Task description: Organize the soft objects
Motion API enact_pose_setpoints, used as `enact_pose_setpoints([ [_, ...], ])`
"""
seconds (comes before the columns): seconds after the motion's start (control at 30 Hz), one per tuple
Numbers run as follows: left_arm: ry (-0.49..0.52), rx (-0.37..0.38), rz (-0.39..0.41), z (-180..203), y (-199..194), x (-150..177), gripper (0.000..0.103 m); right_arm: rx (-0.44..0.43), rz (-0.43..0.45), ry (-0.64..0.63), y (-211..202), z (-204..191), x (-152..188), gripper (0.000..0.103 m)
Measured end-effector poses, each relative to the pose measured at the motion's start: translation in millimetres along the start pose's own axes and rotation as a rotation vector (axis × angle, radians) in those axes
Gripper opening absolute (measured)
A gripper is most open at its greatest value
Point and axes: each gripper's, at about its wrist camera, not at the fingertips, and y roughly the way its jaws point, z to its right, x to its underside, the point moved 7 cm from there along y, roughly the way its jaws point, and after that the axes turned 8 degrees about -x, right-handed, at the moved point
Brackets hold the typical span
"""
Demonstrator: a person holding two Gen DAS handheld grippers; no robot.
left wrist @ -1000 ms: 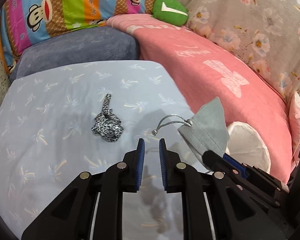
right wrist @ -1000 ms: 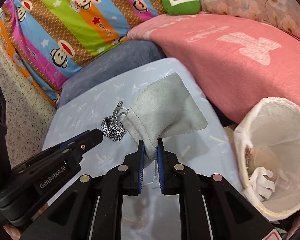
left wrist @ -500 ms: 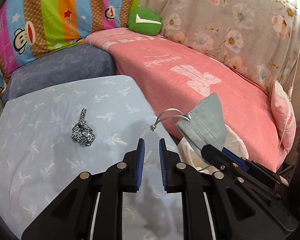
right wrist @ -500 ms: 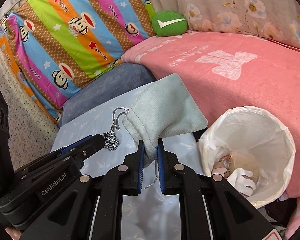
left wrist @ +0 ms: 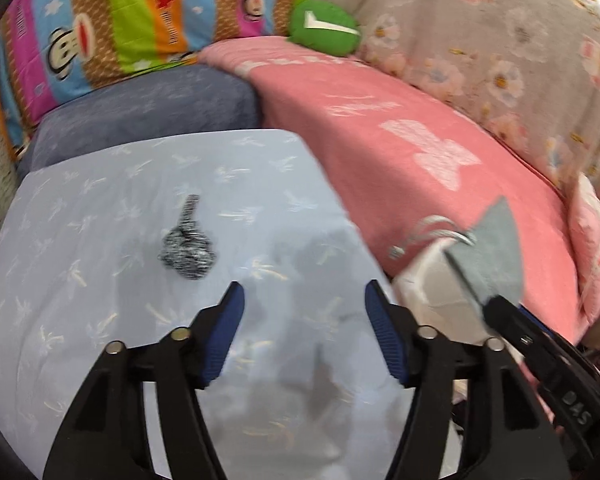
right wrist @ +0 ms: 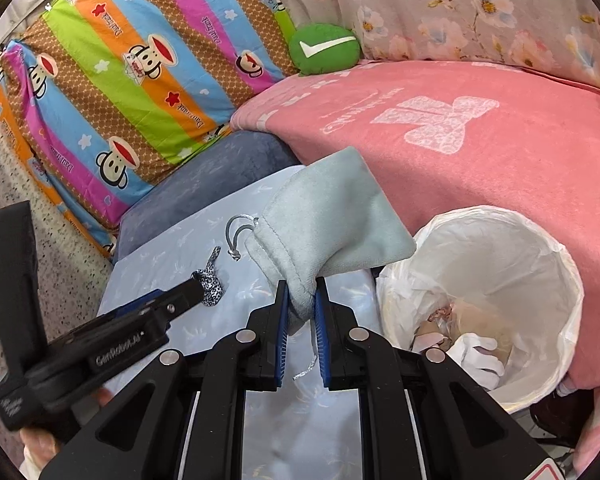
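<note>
1. We see the left gripper over the pale blue sheet with its blue pads spread wide apart and nothing between them.
2. On that sheet, ahead of the left gripper and to its left, lies a small leopard-print cloth, flat on the fabric and clear of the fingers.
3. The right gripper has its pads pressed onto the lower corner of a grey drawstring pouch, which hangs in the air above the right edge of the sheet.
4. The pouch's silver cord loops out from its gathered mouth on the left side.
5. Just to the right of the pouch stands a bin lined with a white bag, holding a white glove and some scraps.
6. Behind the bin we see a pink blanket, with a green cushion at its far end.
7. The left-wrist view is blurred, so finer detail there escapes us.
</note>
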Motion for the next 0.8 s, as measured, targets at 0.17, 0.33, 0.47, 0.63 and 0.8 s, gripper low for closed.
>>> enact_pose_setpoints([
  [0.17, -0.054, -0.075, -0.05, -41, 38, -8, 0.062, -0.013, -0.041, -0.004, 37, -6, -2, 0.012],
  [0.33, -0.092, -0.119, -0.096, -69, 75, -14, 0.062, -0.022, -0.071, 0.001, 72, -11, -6, 0.012],
  [0.47, -0.092, -0.133, -0.124, -79, 97, -15, 0.061, -0.028, -0.098, 0.005, 96, -14, -8, 0.012],
  [0.63, -0.08, -0.13, -0.163, -81, 115, -11, 0.042, -0.031, -0.12, -0.006, 115, -21, -8, 0.012],
  [0.8, -0.069, -0.103, -0.183, -77, 115, -5, 0.009, -0.033, -0.13, -0.007, 118, -24, -3, 0.012],
])
